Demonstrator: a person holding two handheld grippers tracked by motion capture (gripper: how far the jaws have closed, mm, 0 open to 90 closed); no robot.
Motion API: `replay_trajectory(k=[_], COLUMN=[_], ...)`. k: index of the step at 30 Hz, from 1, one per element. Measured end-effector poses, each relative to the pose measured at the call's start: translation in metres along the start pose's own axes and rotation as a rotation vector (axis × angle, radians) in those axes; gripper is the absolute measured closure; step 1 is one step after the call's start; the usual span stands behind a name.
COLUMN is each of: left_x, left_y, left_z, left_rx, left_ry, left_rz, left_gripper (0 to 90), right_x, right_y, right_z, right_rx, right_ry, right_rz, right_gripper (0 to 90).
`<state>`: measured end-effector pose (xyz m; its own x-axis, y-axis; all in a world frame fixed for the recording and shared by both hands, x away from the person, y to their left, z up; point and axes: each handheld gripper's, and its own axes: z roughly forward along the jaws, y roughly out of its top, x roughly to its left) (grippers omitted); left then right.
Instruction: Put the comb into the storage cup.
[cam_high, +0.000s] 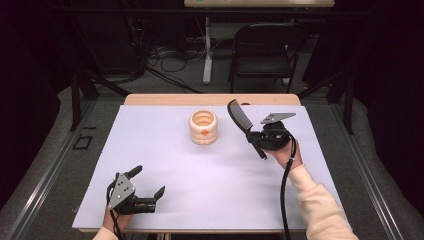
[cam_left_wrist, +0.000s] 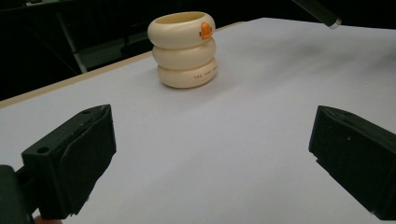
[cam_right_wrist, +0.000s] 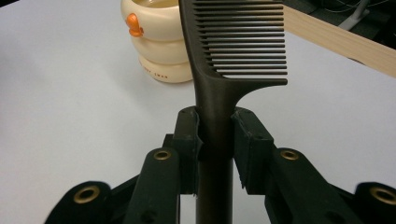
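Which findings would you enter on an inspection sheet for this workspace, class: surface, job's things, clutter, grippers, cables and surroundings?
Surface: white sheet on a wooden table, flat and bare near the person.
Job's things: black comb held above the sheet, teeth end up; cream ringed holder upright at centre back, orange mark on its side, nothing seen inside.
Clutter: nothing seen.
Grippers: right gripper shut on the comb's handle; left gripper open, fingers wide apart, holding nothing, low over the near left of the sheet.
Cables: black cable trails from the right gripper along the sleeve.
Surroundings: dark room, folding chair and floor cables behind the table.
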<state>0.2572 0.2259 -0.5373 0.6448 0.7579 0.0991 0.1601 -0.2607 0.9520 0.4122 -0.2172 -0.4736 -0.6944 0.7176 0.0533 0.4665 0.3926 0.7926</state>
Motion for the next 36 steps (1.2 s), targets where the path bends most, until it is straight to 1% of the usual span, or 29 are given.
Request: replay_trajectory(k=[3,11,15,17,24,29,33,36], left_x=[0.001,0.000,0.001,0.001,0.000,0.001,0.000,0.000], left_y=[-0.001,0.000,-0.001,0.000,0.000,0.000,0.000,0.000], left_z=[0.000,0.000,0.001,0.000,0.000,0.001,0.000,0.001], left_rx=[0.001,0.000,0.001,-0.002,-0.004,-0.003,-0.003,-0.004], left_ry=[0.000,-0.001,-0.002,0.002,-0.001,-0.001,-0.002,-0.003], left_rz=[-0.007,-0.002,-0.008,-0.002,-0.003,-0.004,-0.003,-0.002], left_gripper=[0.7,0.7,0.7,0.7,0.7,0.8,0.8,0.8], right_x=[0.000,0.004,0.005,0.006,0.007,0.010,0.013,0.016], right_y=[0.001,0.002,0.003,0.003,0.004,0.006,0.007,0.009], right_z=[0.000,0.002,0.003,0.004,0.005,0.007,0.008,0.008], right_rx=[-0.009,-0.027,-0.034,-0.033,-0.043,-0.060,-0.064,-0.076], right_ry=[0.000,0.007,0.009,0.012,0.011,0.013,0.012,0.012], right_rz=[-0.003,-0.016,-0.018,-0.015,-0.026,-0.032,-0.037,-0.050], right_gripper=[72.3,72.3,72.3,72.3,72.3,72.3,72.3,72.3])
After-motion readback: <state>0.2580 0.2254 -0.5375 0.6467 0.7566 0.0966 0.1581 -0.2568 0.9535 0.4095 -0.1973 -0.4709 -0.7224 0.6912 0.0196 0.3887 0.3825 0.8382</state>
